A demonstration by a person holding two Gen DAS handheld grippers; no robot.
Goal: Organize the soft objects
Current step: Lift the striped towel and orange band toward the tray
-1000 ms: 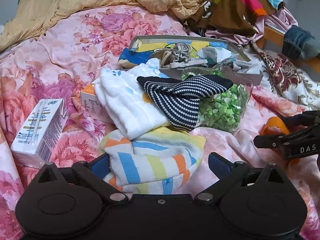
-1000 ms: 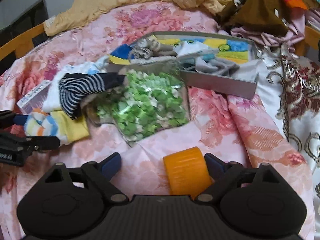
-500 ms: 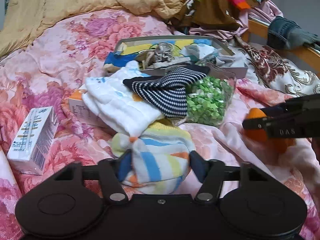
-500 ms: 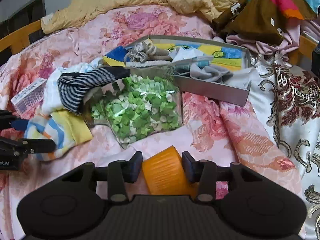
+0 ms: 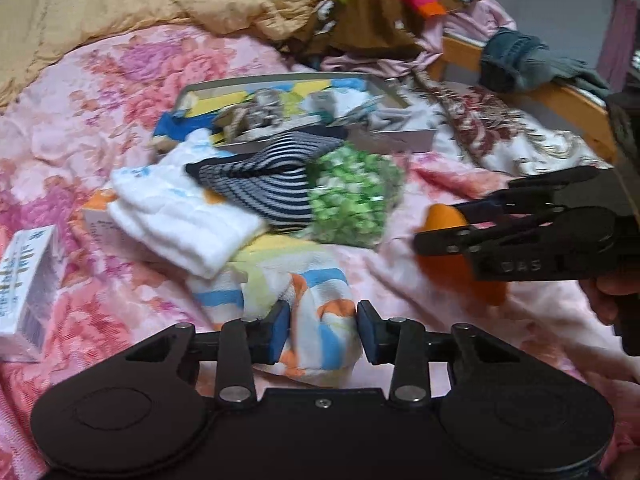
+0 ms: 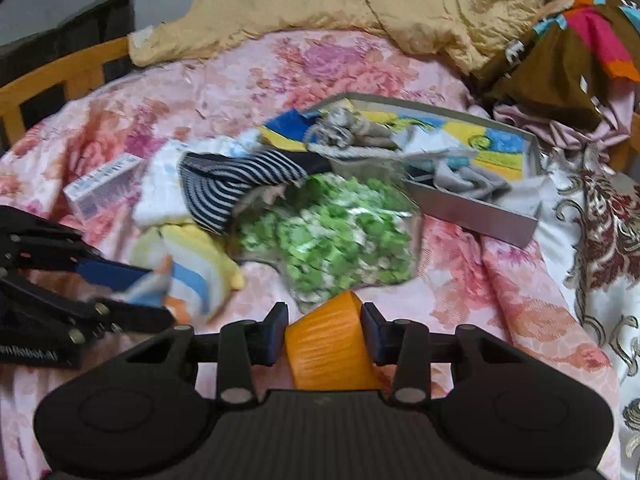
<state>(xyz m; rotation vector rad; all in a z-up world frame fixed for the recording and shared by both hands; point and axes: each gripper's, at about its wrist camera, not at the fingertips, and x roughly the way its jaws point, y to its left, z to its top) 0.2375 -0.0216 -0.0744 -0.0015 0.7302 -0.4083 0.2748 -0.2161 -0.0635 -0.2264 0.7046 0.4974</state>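
Jaws clamp: left gripper (image 5: 322, 330) striped towel (image 5: 316, 312), right gripper (image 6: 324, 334) seemingly orange roll (image 6: 332, 348).

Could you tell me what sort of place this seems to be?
Most likely a bedroom: the work surface is a bed with a pink floral quilt, a wooden bed rail and heaped clothes.

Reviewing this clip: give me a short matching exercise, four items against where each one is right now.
Items:
1. striped towel
2. orange roll
3. navy striped sock
4. grey sock

Places:
A. inside the grey box
B. in the right gripper
C. in the left gripper
D. draped onto the bag of green stars

Pairs: 1-C, 2-B, 3-D, 4-A
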